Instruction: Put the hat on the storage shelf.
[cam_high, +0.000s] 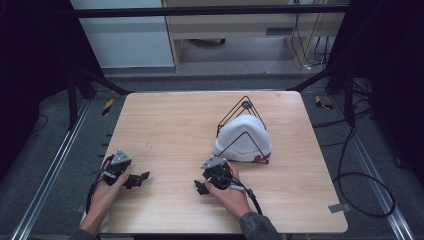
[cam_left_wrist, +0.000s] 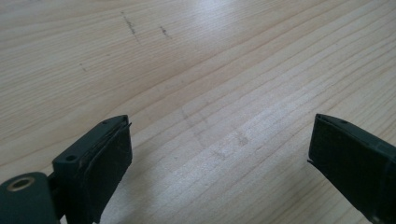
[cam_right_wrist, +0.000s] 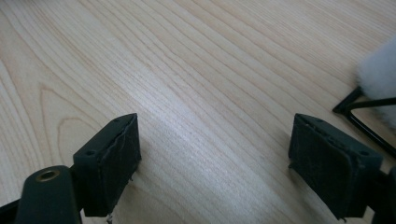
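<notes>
Just beyond right hand-held gripper (cam_high: 201, 187): cap (cam_high: 243, 140)

No legible text is seen; a red mark on the white rounded cap (cam_high: 243, 140) is too blurred to be read.

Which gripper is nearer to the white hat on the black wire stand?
Right. The right gripper sits just in front of the white hat, slightly to its left. The left gripper is far off to the hat's left, near the table's front left.
</notes>
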